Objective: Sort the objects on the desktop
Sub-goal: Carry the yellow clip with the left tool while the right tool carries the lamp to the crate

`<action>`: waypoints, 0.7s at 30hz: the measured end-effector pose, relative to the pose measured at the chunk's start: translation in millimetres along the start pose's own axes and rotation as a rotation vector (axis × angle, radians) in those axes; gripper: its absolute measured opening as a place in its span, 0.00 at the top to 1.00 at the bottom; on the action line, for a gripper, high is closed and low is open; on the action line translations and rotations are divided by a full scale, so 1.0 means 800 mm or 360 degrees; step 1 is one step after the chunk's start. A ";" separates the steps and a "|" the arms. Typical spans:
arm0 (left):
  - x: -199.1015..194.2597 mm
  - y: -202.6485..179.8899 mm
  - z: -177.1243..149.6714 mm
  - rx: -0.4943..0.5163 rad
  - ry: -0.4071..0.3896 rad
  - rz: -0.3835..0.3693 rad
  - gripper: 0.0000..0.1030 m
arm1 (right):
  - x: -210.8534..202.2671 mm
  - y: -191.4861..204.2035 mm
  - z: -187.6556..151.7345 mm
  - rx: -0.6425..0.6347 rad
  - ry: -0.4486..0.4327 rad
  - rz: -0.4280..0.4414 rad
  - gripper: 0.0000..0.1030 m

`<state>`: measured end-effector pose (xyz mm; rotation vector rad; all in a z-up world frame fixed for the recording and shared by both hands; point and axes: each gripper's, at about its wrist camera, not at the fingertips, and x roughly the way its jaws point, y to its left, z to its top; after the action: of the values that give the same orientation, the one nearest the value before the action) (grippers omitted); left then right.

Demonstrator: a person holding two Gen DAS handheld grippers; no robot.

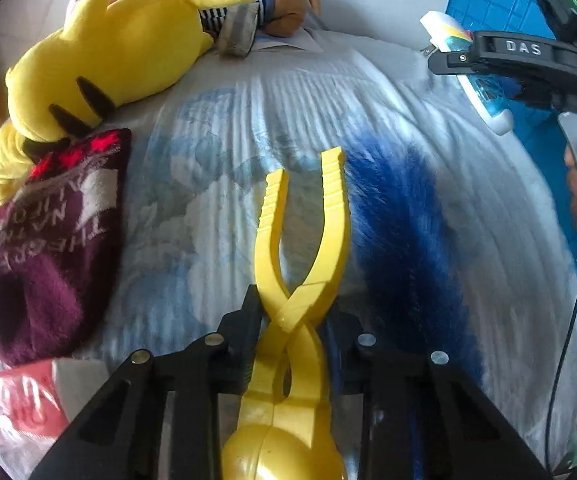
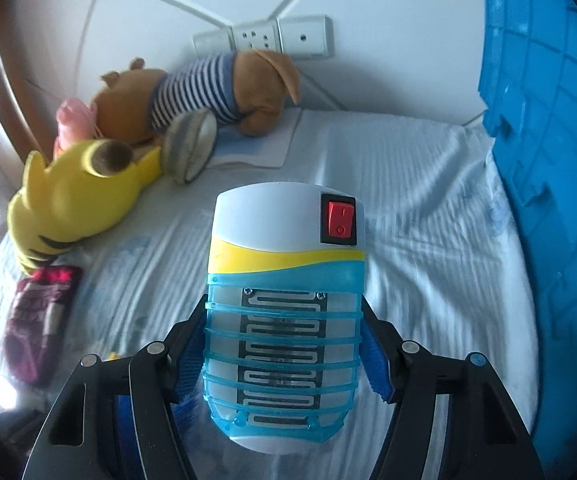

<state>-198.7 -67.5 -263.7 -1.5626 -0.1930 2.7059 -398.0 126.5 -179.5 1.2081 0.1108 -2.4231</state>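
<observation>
We've got both tongs loaded, so we're mid-sort, at the carry stage. Left tongs (image 1: 288,344) are nearly closed, pads pinching the yellow snowball clamp (image 1: 300,264) at its crossed pivot; its handles fan out toward 12 o'clock in the left wrist view and the ball end sits at 6, over the bed sheet (image 1: 216,128). Right tongs (image 2: 284,344) stand about half open, clamped on the sides of the plug-in bug zapper (image 2: 284,280), w/ its red switch (image 2: 338,220) up top. From the left view the zapper hangs clear of the bed at 2 o'clock, near the blue crate (image 2: 548,200).

Next, we reckon: the zapper goes over the crate rim and gets let go inside, then the clamp follows. The plush toys (image 2: 136,120) and maroon sock (image 1: 48,240) lie at 10 to 9, untouched.
</observation>
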 end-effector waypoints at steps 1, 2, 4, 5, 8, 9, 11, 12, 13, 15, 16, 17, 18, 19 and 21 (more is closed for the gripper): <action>-0.005 -0.003 -0.002 0.0012 -0.0014 -0.0004 0.73 | -0.006 0.003 -0.001 -0.0004 -0.0016 0.0004 0.36; -0.010 -0.005 -0.005 0.0027 -0.0028 -0.0006 0.73 | -0.012 0.006 -0.003 -0.0008 -0.0030 0.0007 0.36; -0.023 -0.012 -0.007 0.0066 -0.0068 -0.0003 0.73 | -0.025 0.012 -0.006 -0.0021 -0.0066 0.0010 0.36; -0.031 -0.015 -0.006 0.0085 -0.0091 -0.0003 0.73 | -0.032 0.016 -0.007 -0.0029 -0.0086 0.0012 0.36; -0.060 -0.021 -0.004 0.0130 -0.0162 -0.0001 0.73 | -0.064 0.023 -0.014 -0.0031 -0.0153 0.0031 0.36; -0.072 -0.023 -0.004 0.0137 -0.0190 0.0004 0.73 | -0.076 0.024 -0.016 -0.0032 -0.0176 0.0035 0.36; -0.092 -0.022 -0.002 0.0143 -0.0228 0.0001 0.73 | -0.102 0.027 -0.017 -0.0033 -0.0218 0.0042 0.36; -0.103 -0.022 -0.001 0.0150 -0.0252 0.0000 0.73 | -0.116 0.029 -0.018 -0.0034 -0.0240 0.0044 0.36; -0.117 -0.022 0.000 0.0162 -0.0281 0.0000 0.73 | -0.128 0.032 -0.018 -0.0034 -0.0261 0.0045 0.36; -0.132 -0.021 0.007 0.0191 -0.0317 -0.0018 0.73 | -0.156 0.041 -0.021 -0.0041 -0.0312 0.0035 0.36; -0.138 -0.021 0.011 0.0206 -0.0335 -0.0028 0.73 | -0.169 0.043 -0.022 -0.0044 -0.0334 0.0028 0.36; -0.149 -0.022 0.015 0.0234 -0.0352 -0.0048 0.73 | -0.184 0.047 -0.024 -0.0040 -0.0362 0.0020 0.36; -0.161 -0.022 0.018 0.0265 -0.0370 -0.0069 0.73 | -0.201 0.050 -0.026 -0.0031 -0.0394 0.0010 0.36; -0.172 -0.023 0.022 0.0295 -0.0388 -0.0091 0.73 | -0.217 0.054 -0.028 -0.0021 -0.0422 -0.0002 0.36; -0.191 -0.028 0.030 0.0351 -0.0428 -0.0132 0.73 | -0.251 0.063 -0.032 0.0000 -0.0482 -0.0030 0.36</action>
<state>-144.1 -58.8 -117.4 -1.1089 0.0385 2.7509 -252.1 155.5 -33.0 0.8295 0.0314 -2.5892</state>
